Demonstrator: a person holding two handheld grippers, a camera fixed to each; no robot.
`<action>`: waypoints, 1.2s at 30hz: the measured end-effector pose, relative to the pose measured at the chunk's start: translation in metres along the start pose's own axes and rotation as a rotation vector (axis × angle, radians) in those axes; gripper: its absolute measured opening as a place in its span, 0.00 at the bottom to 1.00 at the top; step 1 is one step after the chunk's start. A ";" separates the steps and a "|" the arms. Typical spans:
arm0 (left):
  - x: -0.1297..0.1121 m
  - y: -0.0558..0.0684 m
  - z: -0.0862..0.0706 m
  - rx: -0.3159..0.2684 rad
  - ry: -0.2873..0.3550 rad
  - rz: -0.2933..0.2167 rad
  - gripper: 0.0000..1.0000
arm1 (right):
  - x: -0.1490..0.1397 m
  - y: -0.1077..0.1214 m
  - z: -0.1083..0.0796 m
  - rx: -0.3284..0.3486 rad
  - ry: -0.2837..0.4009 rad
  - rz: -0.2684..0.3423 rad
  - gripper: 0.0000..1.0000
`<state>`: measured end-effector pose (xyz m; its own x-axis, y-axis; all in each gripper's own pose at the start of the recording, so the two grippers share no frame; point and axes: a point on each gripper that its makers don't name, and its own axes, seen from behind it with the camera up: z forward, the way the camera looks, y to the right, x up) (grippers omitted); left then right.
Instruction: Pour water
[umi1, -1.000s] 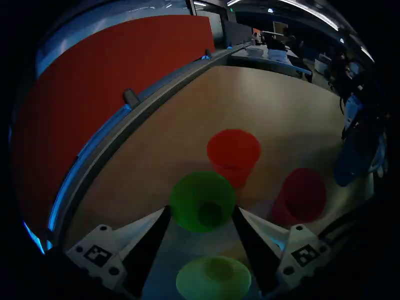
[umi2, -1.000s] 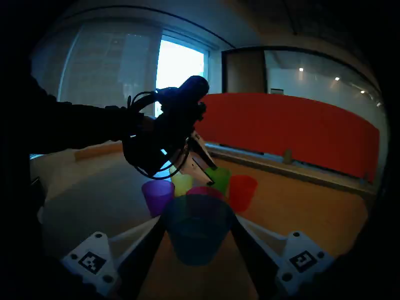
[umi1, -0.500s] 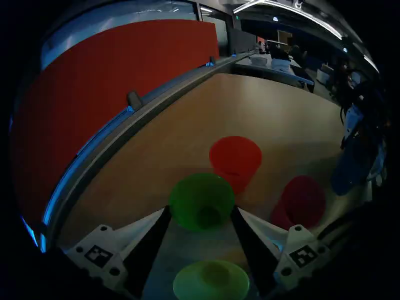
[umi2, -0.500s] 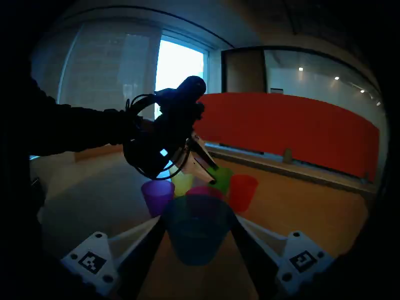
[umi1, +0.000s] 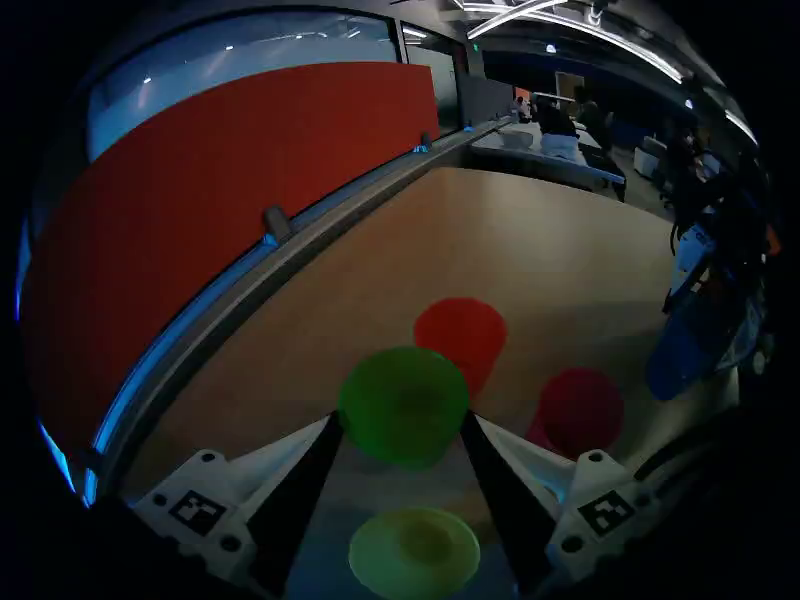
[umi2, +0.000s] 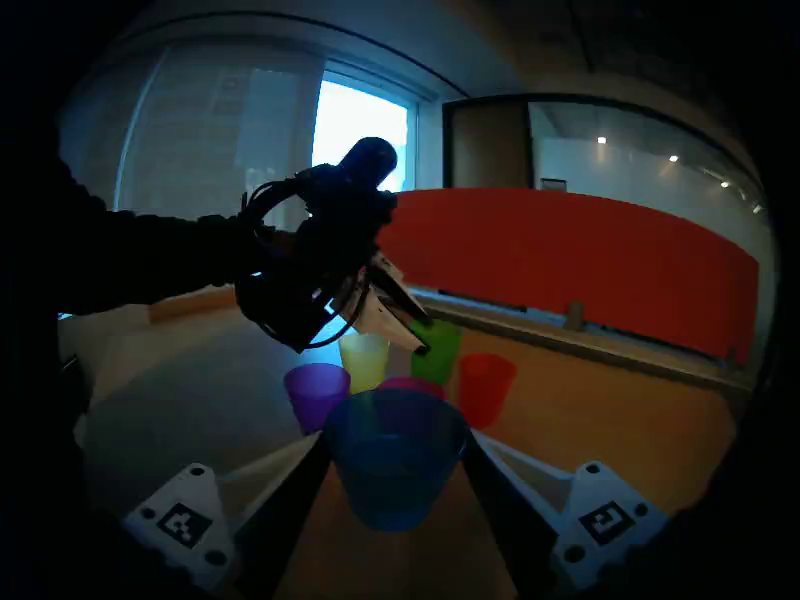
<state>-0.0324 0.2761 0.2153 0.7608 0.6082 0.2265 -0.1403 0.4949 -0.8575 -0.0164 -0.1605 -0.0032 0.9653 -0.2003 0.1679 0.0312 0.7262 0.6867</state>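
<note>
My left gripper (umi1: 402, 420) is shut on a green cup (umi1: 403, 402) and holds it above the table. In the right gripper view the same green cup (umi2: 438, 350) hangs in the left gripper (umi2: 418, 338), held by a dark-sleeved hand, over the cluster of cups. My right gripper (umi2: 397, 440) is shut on a blue cup (umi2: 395, 460), upright and close to the camera; the blue cup (umi1: 680, 350) also shows at the far right of the left gripper view. Whether either cup holds water I cannot tell.
On the wooden table (umi1: 520, 230) stand an orange-red cup (umi1: 460, 335), a dark red cup (umi1: 580, 410) and a yellow-green cup (umi1: 413, 550). The right gripper view adds a purple cup (umi2: 316, 392) and a yellow cup (umi2: 364, 358). A red partition (umi1: 200, 190) lines the table's edge.
The left gripper has risen with the green cup, so the cups on the table look lower and smaller. The right gripper and its blue cup have stayed put.
</note>
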 end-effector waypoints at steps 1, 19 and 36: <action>0.002 0.001 -0.005 0.002 0.007 0.001 0.86 | 0.001 0.000 0.000 -0.001 0.001 -0.002 0.92; 0.022 0.027 -0.095 0.042 0.149 -0.033 0.86 | 0.015 -0.013 -0.010 -0.001 0.021 -0.031 0.92; 0.002 0.081 -0.157 0.074 0.255 -0.083 0.86 | 0.023 -0.041 -0.017 0.024 0.030 -0.047 0.92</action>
<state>0.0572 0.2197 0.0732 0.9051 0.3929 0.1627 -0.1101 0.5862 -0.8027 0.0089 -0.1836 -0.0393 0.9702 -0.2139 0.1139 0.0709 0.7003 0.7103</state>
